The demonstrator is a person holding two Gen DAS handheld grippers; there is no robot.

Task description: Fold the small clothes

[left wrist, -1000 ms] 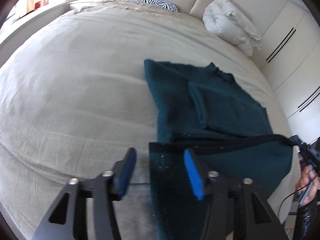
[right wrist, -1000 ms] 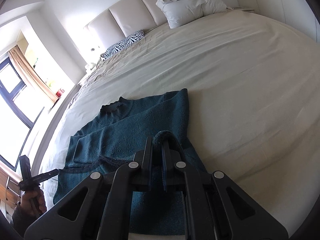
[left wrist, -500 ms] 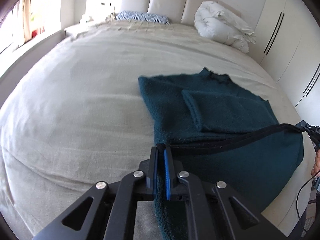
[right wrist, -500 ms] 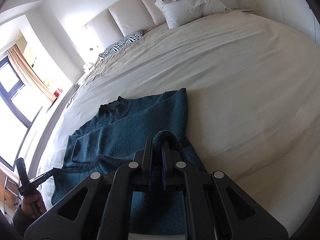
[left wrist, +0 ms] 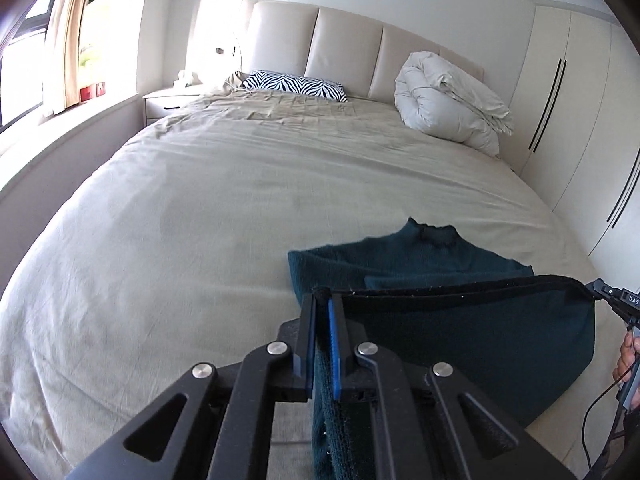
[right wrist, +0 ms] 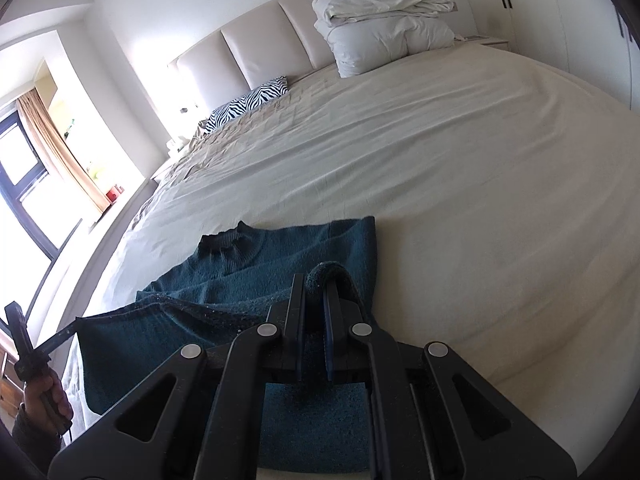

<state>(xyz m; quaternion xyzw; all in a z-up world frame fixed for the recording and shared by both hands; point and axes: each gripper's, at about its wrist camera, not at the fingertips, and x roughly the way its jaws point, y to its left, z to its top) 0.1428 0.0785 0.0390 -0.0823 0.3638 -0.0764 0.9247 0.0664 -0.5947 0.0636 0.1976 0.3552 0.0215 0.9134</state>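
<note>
A dark teal knit sweater (left wrist: 472,332) lies at the near edge of the bed, collar pointing toward the headboard. It also shows in the right wrist view (right wrist: 256,268). My left gripper (left wrist: 323,304) is shut on the left corner of the sweater's bottom hem. My right gripper (right wrist: 314,292) is shut on the right corner of the hem. The hem is lifted off the bed and stretched taut between the two grippers, with the lower part hanging below it. The right gripper also shows at the right edge of the left wrist view (left wrist: 600,290).
The bed (left wrist: 224,216) has a beige sheet. A zebra-print pillow (left wrist: 296,85) and a rolled white duvet (left wrist: 448,108) lie by the headboard. White wardrobes (left wrist: 580,120) stand on the right, a window sill (left wrist: 60,128) on the left.
My left gripper has closed on the hem corner, having been open a second ago. Both grippers have since lifted the hem up off the bed.
</note>
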